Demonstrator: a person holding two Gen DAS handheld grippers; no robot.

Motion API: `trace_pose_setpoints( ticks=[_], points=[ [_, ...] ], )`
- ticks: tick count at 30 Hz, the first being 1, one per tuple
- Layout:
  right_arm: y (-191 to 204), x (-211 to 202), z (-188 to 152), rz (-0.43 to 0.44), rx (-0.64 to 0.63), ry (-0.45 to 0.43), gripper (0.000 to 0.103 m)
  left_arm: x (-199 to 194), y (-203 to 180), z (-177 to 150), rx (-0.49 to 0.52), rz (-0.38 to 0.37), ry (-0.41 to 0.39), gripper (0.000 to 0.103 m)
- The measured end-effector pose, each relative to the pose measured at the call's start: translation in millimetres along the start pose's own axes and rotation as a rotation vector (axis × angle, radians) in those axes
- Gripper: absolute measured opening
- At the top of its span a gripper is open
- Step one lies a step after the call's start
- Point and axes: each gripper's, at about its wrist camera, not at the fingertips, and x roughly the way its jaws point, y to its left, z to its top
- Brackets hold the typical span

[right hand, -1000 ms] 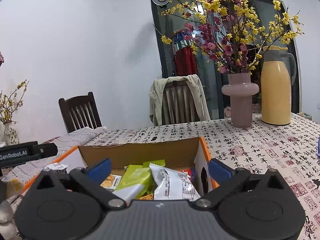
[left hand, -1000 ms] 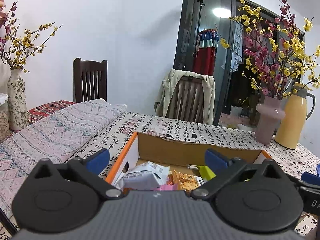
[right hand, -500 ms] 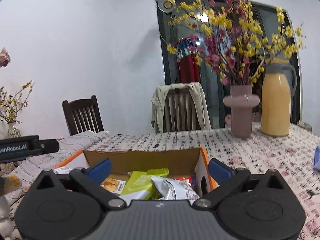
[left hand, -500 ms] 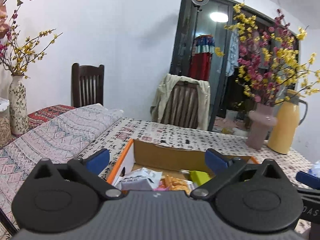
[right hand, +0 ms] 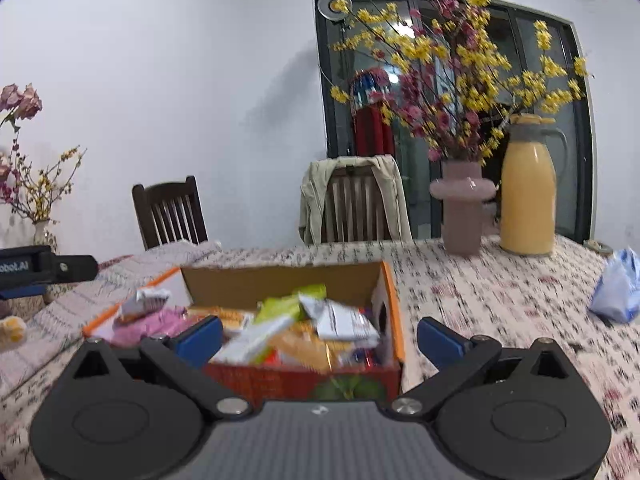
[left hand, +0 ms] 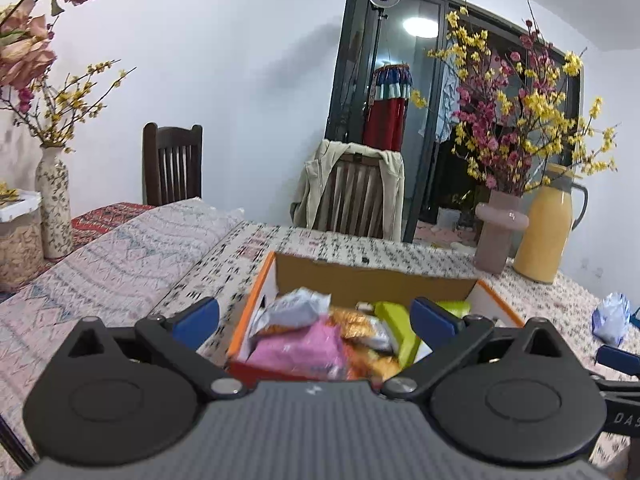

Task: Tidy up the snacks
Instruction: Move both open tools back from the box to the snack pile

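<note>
An open cardboard box with orange rims stands on the patterned tablecloth and holds several snack packets: a pink one, a white one, green ones and a white-grey one. My left gripper is open and empty, hovering just before the box's near side. My right gripper is open and empty, hovering over the box's near right part. A blue-white bag lies on the table to the right.
A pink vase with flowering branches and a yellow thermos jug stand at the back right. Two chairs stand behind the table. A folded patterned cloth lies left, with a tall vase.
Both grippers have pulled back and tilted down, so more of the box's inside and front shows. The blue-white bag has come into view at the right. Both stay open.
</note>
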Motion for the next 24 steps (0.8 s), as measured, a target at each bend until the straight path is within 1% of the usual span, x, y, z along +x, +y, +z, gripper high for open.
trace_pose_setpoints(
  ticks=[4,10,12,13,16,24],
  points=[
    [-7.7,-6.0,-19.1,-0.012,0.007,0.042,0.103,-3.0,10.8,-17.8,0.014,0.029,0.036,0.103],
    [-16.8,0.4,-46.8,-0.015,0.031,0.093,0.103,8.2,24.7,-45.5,0.021,0.090,0.078,0.103],
    [-17.7,2.0,-52.6,-0.009,0.037,0.098,0.103,13.1,27.4,-54.5,0.028,0.102,0.077,0.103],
    [-18.2,0.3,-52.7,-0.003,0.040,0.084,0.103,15.8,28.0,-57.9,0.029,0.108,0.081,0.103],
    [-19.1,0.1,-54.2,0.006,0.048,0.080,0.103,16.8,29.0,-59.6,0.022,0.093,0.082,0.103],
    [-21.0,2.9,-51.9,0.015,0.057,0.086,0.103,16.2,32.3,-59.6,-0.010,0.082,0.082,0.103]
  ],
)
